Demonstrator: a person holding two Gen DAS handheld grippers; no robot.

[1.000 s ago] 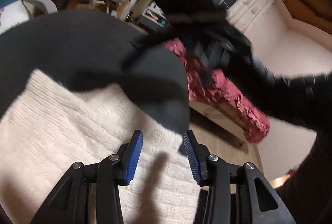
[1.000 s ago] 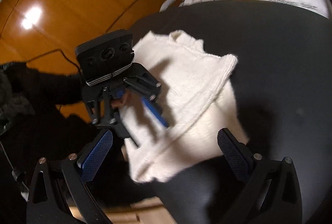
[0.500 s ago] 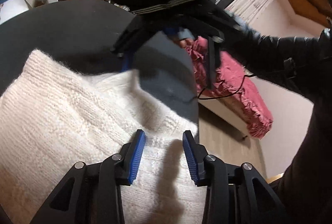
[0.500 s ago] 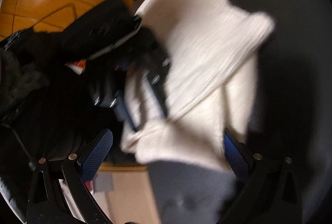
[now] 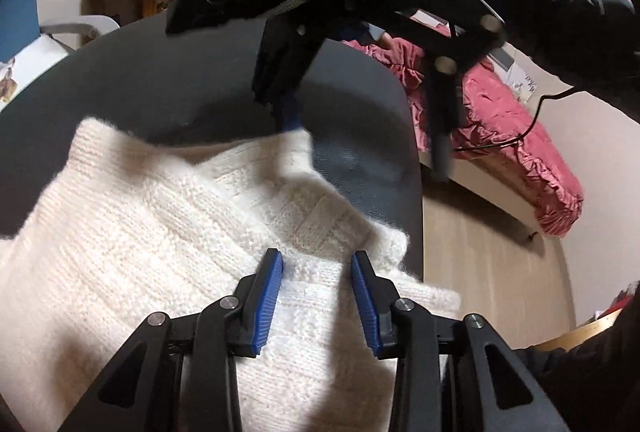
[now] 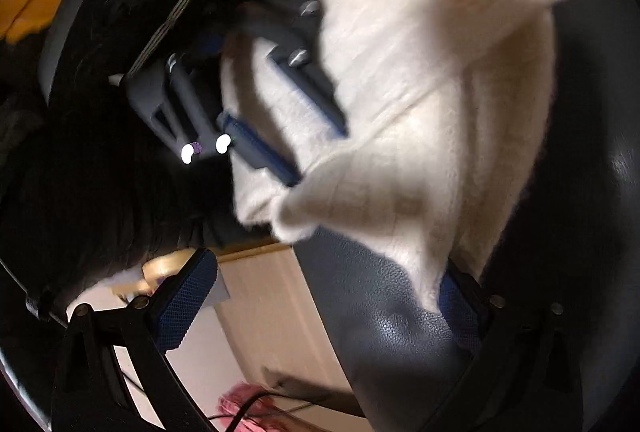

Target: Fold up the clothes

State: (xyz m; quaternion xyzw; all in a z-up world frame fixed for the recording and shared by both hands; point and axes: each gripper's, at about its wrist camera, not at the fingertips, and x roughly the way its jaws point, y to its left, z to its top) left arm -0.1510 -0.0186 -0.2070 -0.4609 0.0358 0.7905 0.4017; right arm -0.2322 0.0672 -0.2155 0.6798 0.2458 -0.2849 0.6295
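On the round dark table (image 5: 168,88) lies a cream knitted sweater (image 5: 132,232), bunched and partly doubled over, with its near corner reaching the table's edge above the wooden floor (image 5: 488,232). The left gripper (image 5: 316,292) is low over that near corner, its blue pads apart with knit lying between them; they do not press the fabric, and the gap between them looks moderate. The right gripper (image 6: 324,308) has its jaws spread wide; a loose flap of the sweater drapes against its right pad, but nothing is pinched. In the left view it hangs over the far edge of the sweater.

The main risk, as I judge it, is that the thick, fluffy knit gets caught in more than one layer, so the fold drags the whole pile instead of one flap. The corner at the table's edge could also slip off if pulled outward.

As for direction, the sweater's long axis seems to run from the near table edge away toward the far left in the left view, with ribbing running along it. Which end is the neck I cannot tell.
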